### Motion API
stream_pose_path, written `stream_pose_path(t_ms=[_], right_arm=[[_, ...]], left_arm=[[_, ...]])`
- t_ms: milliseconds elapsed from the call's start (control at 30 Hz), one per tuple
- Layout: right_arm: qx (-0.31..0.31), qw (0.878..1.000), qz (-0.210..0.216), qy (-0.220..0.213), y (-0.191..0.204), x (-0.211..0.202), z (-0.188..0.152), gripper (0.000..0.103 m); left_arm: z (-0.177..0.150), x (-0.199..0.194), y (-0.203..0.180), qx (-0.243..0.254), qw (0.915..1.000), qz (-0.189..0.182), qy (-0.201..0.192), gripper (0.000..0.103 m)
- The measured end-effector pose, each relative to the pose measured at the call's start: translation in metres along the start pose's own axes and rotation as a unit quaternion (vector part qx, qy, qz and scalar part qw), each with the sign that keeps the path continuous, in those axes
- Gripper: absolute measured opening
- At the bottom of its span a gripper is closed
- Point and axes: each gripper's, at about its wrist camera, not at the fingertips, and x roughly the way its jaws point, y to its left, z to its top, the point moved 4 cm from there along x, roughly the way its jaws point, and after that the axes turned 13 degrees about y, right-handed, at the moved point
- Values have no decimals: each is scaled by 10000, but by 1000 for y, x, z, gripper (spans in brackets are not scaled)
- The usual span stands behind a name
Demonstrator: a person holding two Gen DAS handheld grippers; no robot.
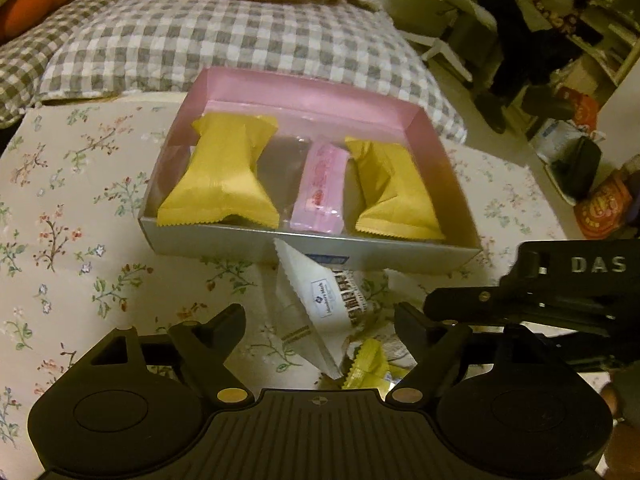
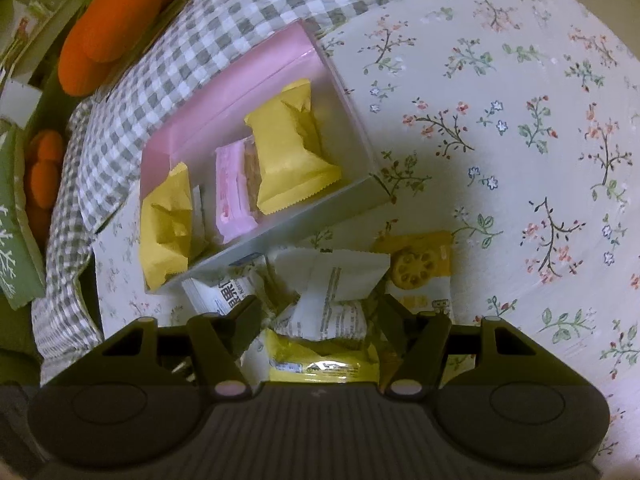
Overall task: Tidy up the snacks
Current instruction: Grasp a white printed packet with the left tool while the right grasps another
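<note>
Snacks (image 2: 320, 300) lie heaped just in front of the pink-lined box (image 1: 304, 88), ready for sorting beside three wrapped ones inside. Left gripper (image 1: 320, 316) hangs with fingers spread, empty. Right gripper (image 2: 316, 312) straddles a white packet (image 2: 340, 292), seemingly not yet pinching.

The left gripper (image 1: 320, 320) is pointing steeply down toward the near wall of the pink box (image 1: 224, 236), its two black fingers (image 1: 224, 324) standing wide apart with nothing pressed between them. The right gripper (image 2: 316, 316) is angling down just short of that same box, on its near side, its jaws sitting part open astride a white packet (image 2: 340, 292) (whether the pads are pressing on it cannot be told). In the left wrist view, the right gripper's black body is reaching in at the right.
</note>
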Motion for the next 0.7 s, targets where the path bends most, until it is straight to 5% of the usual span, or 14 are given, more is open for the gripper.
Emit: stream_pose_path(t_ms=[533,700], right_arm=[[306,9995,27,-45,-6,5,2,58],[237,9997,36,-49,-2,9,2,56]], left_arm=[[9,24,8,-207,9995,192,-163,84],[9,22,6,-96,9997,116,-214,60]])
